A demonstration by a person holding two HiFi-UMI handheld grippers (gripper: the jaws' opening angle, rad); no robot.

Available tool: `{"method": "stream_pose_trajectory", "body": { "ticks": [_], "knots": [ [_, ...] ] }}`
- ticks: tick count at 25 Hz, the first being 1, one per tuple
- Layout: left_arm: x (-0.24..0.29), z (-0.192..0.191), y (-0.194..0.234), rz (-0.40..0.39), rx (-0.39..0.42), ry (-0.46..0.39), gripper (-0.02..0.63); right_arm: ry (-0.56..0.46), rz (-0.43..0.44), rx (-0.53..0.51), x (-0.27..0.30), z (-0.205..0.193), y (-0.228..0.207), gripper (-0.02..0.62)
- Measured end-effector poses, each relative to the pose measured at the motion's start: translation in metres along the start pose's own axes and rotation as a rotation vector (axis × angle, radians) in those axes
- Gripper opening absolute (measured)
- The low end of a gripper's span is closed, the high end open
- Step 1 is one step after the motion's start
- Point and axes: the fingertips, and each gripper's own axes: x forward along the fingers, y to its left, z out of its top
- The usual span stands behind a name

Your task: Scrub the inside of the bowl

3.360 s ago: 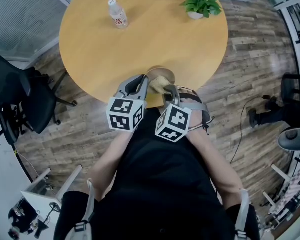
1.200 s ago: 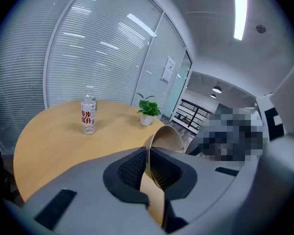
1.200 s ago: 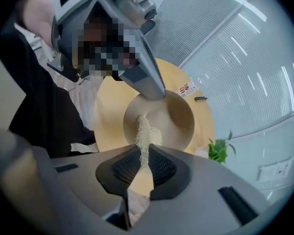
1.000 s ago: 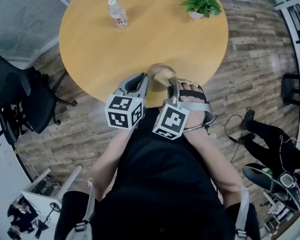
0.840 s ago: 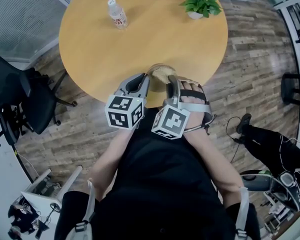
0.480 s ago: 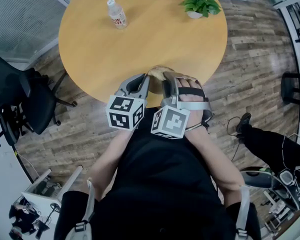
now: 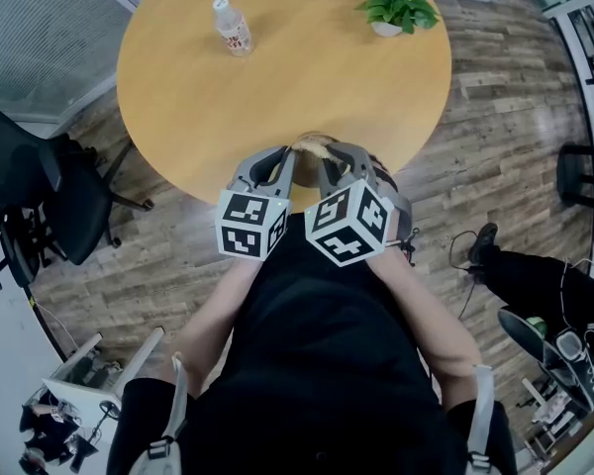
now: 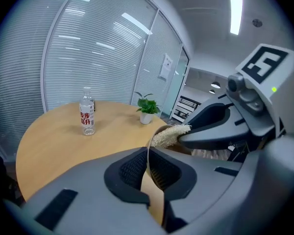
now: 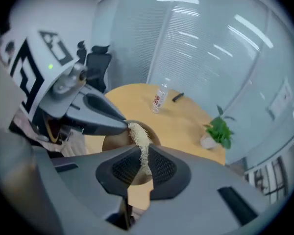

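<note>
Bowl [image 7: 313, 144] sits at the near edge of the round table [image 7: 277, 67], and from the head view you barely get it: just a sliver of tan rim beyond the fingertips, the rest buried under both grippers and their marker cubes. Over to the left gripper [image 7: 280, 158] and its own view clears it up: the fingers are clamped on the bowl's wall, one pad inside and one outside, with the thin wall running edge-on between them. The right gripper [image 7: 329, 161] has its fingers pinched on a pale, fibrous scrubbing pad [image 9: 139, 143]. That pad pokes out past the fingertips and over the brown hollow of the bowl, its root swallowed between the pads. Its far end lands right beside the left gripper's fingertip. Whether it actually presses on the inner wall there, no view shows. Well beyond the fingers, a water bottle [image 7: 235, 26] and a potted plant [image 7: 396, 3] stand on the table's far side.
</note>
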Motion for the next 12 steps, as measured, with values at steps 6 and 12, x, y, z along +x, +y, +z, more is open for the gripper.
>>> {"method": "stream_pose_trajectory", "body": {
  "ticks": [6,12],
  "knots": [
    [0.001,-0.002,0.003,0.038,-0.001,-0.004,0.023,-0.015,0.089,0.323,0.003,-0.013,-0.004,0.048],
    [-0.003,0.001,0.011,0.068,0.012,-0.014,0.023,-0.006,0.248,0.705,0.007,-0.033,0.007,0.048]
  ]
}}
